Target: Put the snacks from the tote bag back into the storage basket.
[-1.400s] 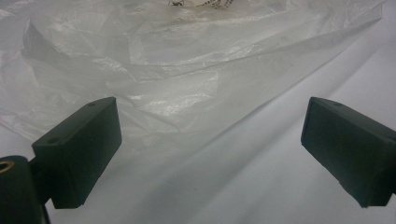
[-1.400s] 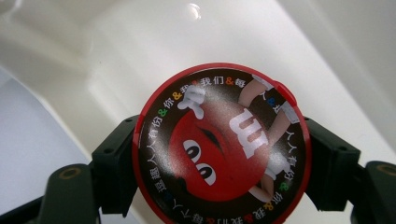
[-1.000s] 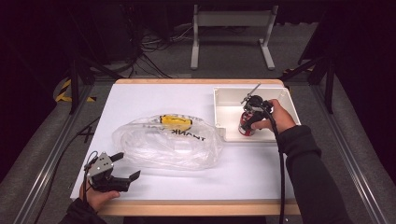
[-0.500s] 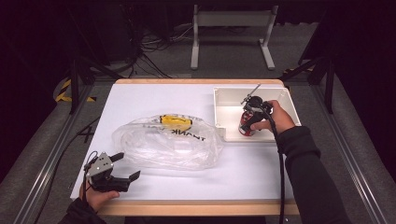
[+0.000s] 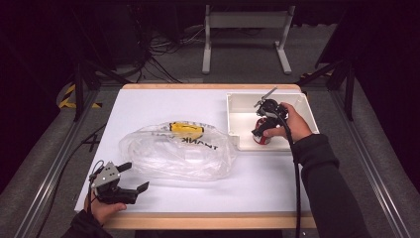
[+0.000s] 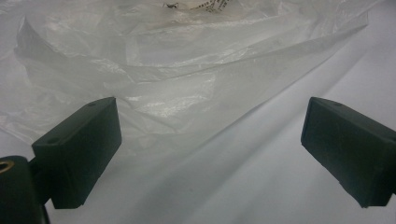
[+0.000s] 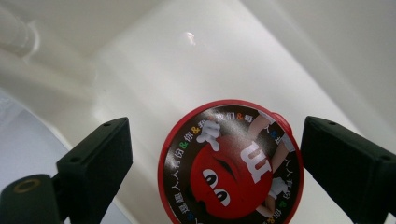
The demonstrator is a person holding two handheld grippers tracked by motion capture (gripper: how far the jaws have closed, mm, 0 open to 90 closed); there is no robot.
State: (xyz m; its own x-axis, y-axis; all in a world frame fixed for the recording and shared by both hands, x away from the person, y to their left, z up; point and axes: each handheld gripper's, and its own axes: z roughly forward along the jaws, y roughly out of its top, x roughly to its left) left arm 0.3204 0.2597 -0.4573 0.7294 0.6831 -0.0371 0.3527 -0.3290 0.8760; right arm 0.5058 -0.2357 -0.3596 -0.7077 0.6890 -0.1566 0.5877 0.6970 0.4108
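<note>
Dark floor and cables surround the white table (image 5: 277, 193) I'm working at, with a crumpled clear plastic bag (image 5: 178, 153) lying in the middle and a white bin (image 5: 237, 106) at the far right. My right gripper (image 5: 261, 133) points down into that bin, and its jaws have just been opening: in the right gripper view they stand wide on either side of the round red candy tin (image 7: 231, 163), with a gap at each pad, so the tin is released and sits on the bin's floor close to the near wall. To finish this step cleanly I would lift straight up, keeping the jaws spread so neither pad clips the lid and drags the tin along. I'd also watch the bin's wall beside the gripper on the way out. My left gripper (image 5: 132, 179) rests near the table's front left corner, jaws apart and empty, aimed at the edge of the bag (image 6: 187, 74) without touching it.
</note>
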